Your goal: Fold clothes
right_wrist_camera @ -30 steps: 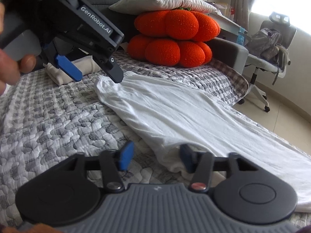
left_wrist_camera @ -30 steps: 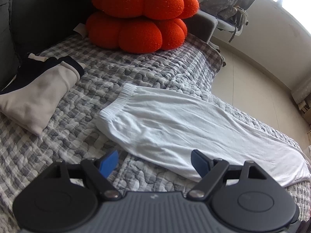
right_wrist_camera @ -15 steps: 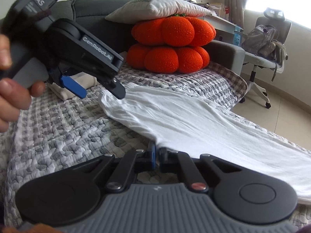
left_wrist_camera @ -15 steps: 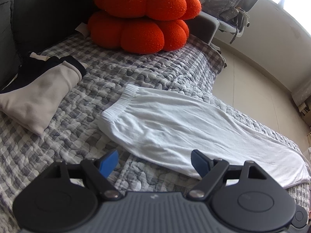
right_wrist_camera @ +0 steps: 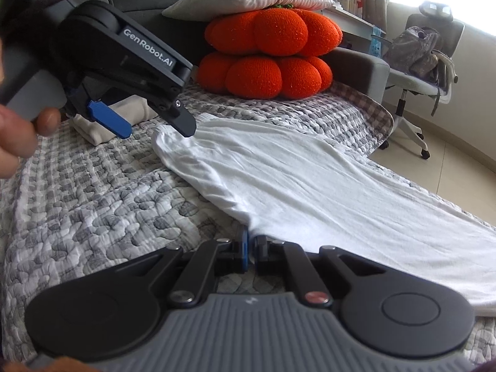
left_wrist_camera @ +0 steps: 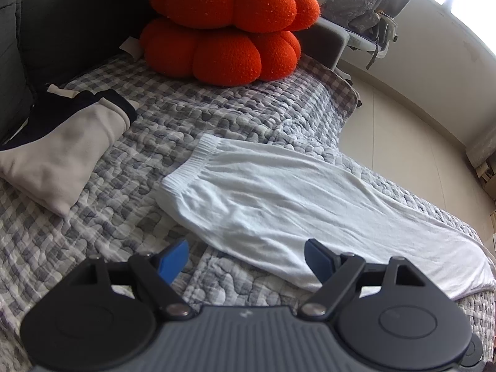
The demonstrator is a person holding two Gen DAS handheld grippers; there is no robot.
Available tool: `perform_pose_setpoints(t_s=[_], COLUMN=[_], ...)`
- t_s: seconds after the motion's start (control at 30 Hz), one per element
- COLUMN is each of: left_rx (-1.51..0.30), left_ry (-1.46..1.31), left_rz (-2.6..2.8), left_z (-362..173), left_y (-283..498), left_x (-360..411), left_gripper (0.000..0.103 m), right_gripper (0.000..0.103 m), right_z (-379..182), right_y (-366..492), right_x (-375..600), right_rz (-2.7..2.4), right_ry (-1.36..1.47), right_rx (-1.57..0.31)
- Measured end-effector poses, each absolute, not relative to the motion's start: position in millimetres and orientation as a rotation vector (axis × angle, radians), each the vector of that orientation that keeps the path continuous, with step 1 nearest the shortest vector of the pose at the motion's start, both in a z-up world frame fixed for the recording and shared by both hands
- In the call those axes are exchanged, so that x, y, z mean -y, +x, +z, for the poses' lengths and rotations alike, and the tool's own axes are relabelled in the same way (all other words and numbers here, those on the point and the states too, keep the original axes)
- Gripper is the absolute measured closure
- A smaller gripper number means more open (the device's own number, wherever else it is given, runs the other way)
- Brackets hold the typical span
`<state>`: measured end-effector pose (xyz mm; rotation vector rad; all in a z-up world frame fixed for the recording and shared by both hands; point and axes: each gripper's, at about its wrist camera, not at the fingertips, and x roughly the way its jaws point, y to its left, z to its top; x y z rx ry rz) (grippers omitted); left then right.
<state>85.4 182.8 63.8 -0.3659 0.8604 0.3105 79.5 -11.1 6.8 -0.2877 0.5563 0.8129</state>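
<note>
white pants (left_wrist_camera: 294,198) | flat, unfolded | on quilt | near edge pinched

The left wrist camera sits low behind the left gripper (left_wrist_camera: 246,259), looking down along it over the quilted sofa cover (left_wrist_camera: 173,124) toward the far armrest end, where the orange pumpkin cushions (left_wrist_camera: 229,28) are stacked. The right wrist camera, lower and closer to the cover, faces the same end from behind the right gripper (right_wrist_camera: 251,249), with the left gripper at its upper left. Both views share the white trousers (left_wrist_camera: 294,198), the cushions and the office chair (right_wrist_camera: 434,62).
</note>
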Motion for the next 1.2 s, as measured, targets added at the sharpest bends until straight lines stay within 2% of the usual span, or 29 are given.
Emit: perform_pose_setpoints(t_s=[1.2], left_rx=[-0.864], left_ry=[-0.358], left_rz=[0.309], left_z=[63.3], left_y=[85.3], left_x=[-181.3], left_gripper=[0.020], right_gripper=[0.092], right_z=[7.6], right_y=[76.5], right_x=[11.4], right_rz=[0.812], right_ry=[-0.301], right_rx=[-0.548])
